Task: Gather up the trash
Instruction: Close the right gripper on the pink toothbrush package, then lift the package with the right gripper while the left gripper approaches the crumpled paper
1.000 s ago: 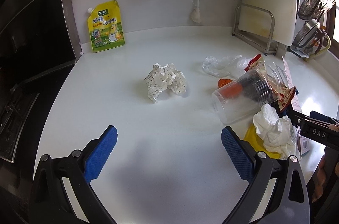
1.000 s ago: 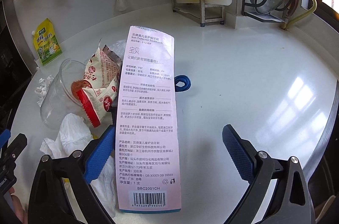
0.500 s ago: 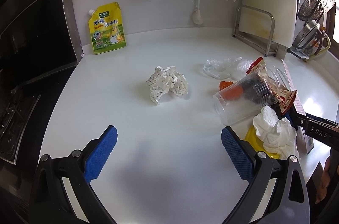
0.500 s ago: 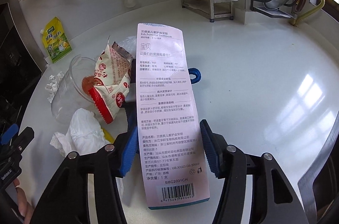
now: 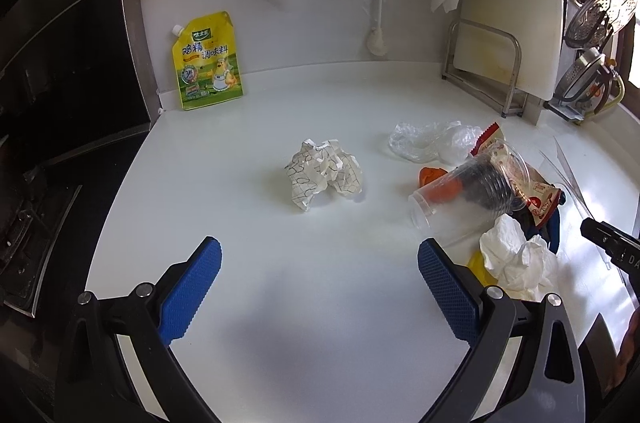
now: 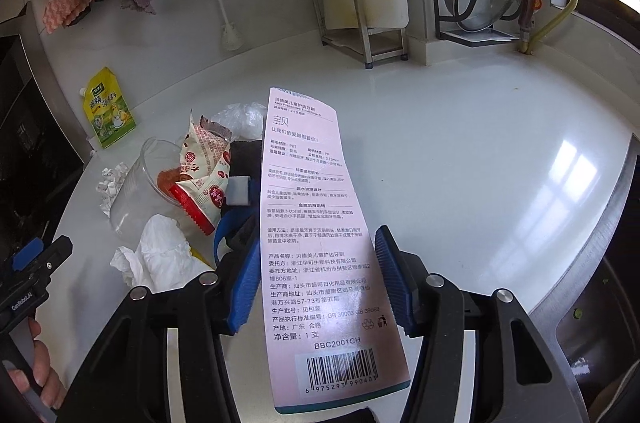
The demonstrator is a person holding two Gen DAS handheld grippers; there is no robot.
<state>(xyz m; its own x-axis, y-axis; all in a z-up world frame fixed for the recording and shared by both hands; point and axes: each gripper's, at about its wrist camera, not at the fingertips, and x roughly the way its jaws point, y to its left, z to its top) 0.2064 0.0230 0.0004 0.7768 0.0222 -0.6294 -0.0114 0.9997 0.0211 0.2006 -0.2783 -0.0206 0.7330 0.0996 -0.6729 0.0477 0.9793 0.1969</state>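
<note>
A: How does the right tool (image 6: 316, 283) stand?

B: About half open, its jaws having just been closing. The blue pads sit against the two long edges of the pink toothbrush package (image 6: 320, 243), so it grips the card across its width.

A: And which way does the package run?

B: Its long axis lies along the tool's own line: barcode end nearest the camera, printed header end pointing away over the white table (image 6: 500, 151) toward the back wall. The printed face is turned up.

A: The left tool (image 5: 320, 287)?

B: Wide open, nothing between its pads, hanging above bare table.

A: What lies around?

B: Left of the package is a heap: a clear plastic cup (image 6: 136, 191) on its side, a red snack wrapper (image 6: 204, 179) and a white tissue (image 6: 160, 259). Crumpled paper (image 5: 324, 175) lies apart, mid-table.
</note>
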